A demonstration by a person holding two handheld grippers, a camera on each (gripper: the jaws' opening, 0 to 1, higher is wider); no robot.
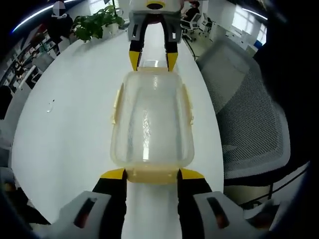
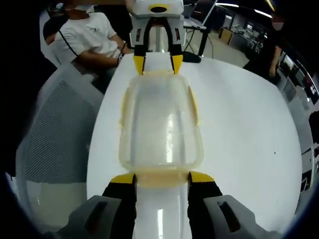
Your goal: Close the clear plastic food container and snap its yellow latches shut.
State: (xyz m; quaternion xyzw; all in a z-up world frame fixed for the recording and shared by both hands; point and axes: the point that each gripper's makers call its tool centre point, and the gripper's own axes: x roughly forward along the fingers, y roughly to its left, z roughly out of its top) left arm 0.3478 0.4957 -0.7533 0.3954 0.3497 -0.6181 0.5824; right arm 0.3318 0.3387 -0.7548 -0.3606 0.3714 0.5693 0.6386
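- Left gripper view: clear plastic food container [image 1: 152, 122] lies lengthwise on the white table [image 1: 75, 124], lid seated, directly ahead of the left gripper [image 1: 152, 174]. Jaws spread apart, yellow tips at either corner of the near end latch [image 1: 152, 175]; contact not resolvable, nothing gripped.
- Same view: right gripper [image 1: 153, 60] faces in from the far end, jaws parted, tips at the far latch. Side latches [image 1: 117, 102] look flared outward, so probably unsnapped.
- Right gripper view: mirror arrangement. Right gripper [image 2: 162, 178] spread, bracketing its near latch [image 2: 162, 175]; left gripper [image 2: 157, 63] opposite. Mesh chair [image 2: 55, 134] beside the table.
- Step in hand, judged: pressing end latches down. Do it well by pushing both ends together, square to the lid, so the container cannot slide.
- Pose: both grippers level, aimed along the container's long axis, opposed.
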